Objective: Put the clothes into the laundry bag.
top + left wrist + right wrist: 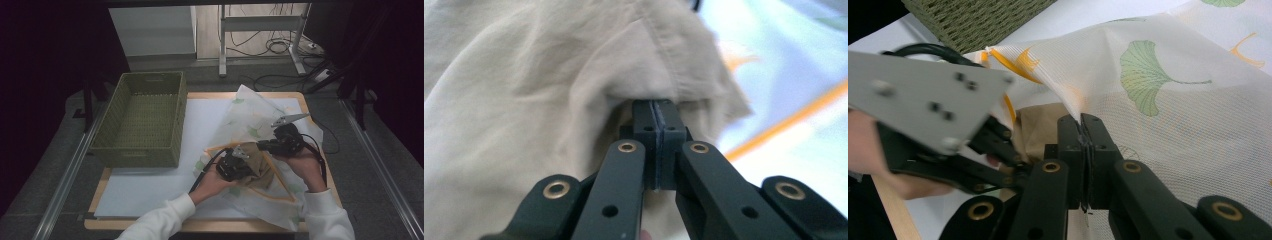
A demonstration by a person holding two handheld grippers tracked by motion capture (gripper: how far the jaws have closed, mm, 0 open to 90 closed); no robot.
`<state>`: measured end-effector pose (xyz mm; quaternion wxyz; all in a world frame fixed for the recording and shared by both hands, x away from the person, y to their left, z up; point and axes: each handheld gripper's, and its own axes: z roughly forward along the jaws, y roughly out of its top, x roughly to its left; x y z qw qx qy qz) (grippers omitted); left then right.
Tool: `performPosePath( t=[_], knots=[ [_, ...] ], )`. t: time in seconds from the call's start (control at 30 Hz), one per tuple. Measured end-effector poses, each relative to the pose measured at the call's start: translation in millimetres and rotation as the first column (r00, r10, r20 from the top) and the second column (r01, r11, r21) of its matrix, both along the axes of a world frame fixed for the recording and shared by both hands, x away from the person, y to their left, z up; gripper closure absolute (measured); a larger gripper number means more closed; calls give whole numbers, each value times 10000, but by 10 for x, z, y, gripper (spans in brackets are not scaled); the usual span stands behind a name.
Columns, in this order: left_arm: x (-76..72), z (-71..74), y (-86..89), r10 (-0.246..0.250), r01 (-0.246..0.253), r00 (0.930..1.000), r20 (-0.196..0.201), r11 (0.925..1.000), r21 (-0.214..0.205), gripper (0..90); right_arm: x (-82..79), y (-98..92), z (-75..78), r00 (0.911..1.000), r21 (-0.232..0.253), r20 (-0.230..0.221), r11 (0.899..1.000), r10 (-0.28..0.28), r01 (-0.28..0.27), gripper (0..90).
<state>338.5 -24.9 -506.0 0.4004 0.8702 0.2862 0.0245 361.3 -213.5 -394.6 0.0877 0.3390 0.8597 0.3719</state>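
Observation:
A white mesh bag (252, 120) printed with green leaves and edged in orange lies on the right half of the table. A tan cloth (262, 167) sits in its opening. My left gripper (250, 167) is shut on a fold of the tan cloth (549, 75), its jaws (656, 107) pressed together on a seam. My right gripper (261, 145) is shut on the bag's mesh edge (1173, 100) and holds it lifted above the tan cloth (1040, 125). In the right gripper view the left gripper (998, 137) with its grey plate is close at the left.
A green woven basket (135, 157) stands empty at the table's left rear. A white mat (150, 192) covers the wooden tabletop. Cables and a metal stand lie on the floor beyond the far edge.

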Motion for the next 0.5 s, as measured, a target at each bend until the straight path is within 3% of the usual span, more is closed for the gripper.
performPosePath(
  t=[0.3,0.4,0.5],
  knots=[
    [-242,45,128,-664,661,9976,-184,9977,-159,897,-2,7,-6,10000,-34,-28,10000,-11,11,868],
    [-272,5,95,-1019,1022,9947,-162,9945,217,899,0,11,-12,10000,-70,-52,10000,-8,8,868],
    [-254,-32,45,-1057,1063,9943,-155,9934,422,899,1,20,-19,10000,-84,-35,10000,0,0,869]
  ],
)
